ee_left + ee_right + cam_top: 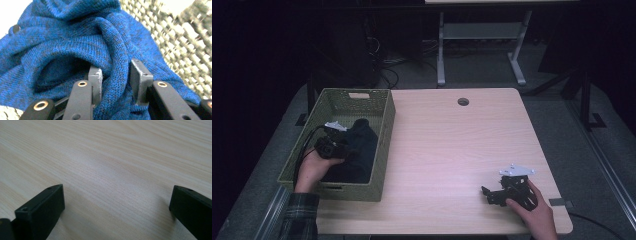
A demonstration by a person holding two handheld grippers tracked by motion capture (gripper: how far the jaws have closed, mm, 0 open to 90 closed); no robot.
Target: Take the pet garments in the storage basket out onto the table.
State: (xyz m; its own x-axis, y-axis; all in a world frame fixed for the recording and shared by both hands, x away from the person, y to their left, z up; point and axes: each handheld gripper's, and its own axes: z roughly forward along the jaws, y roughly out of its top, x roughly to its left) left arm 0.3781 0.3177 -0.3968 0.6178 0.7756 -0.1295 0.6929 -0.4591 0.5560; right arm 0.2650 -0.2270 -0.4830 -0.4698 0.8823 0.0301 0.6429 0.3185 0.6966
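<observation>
A dark blue knitted garment [363,150] lies in the olive woven basket [386,125] at the table's left. My left gripper [347,149] reaches into the basket from the near side. In the left gripper view its jaws pinch a thick fold of the garment [75,37], and my left gripper [116,75] is shut on it, with the basket wall [175,37] behind. My right gripper [486,196] rests low at the table's near right, held by a hand. In the right gripper view my right gripper [116,200] stands open with only bare wood [112,157] between its jaws.
The light wooden table [452,150] has a round cable hole [463,101] near its far edge. Behind it stand the white legs of another table [440,50] and some cables on the grey floor.
</observation>
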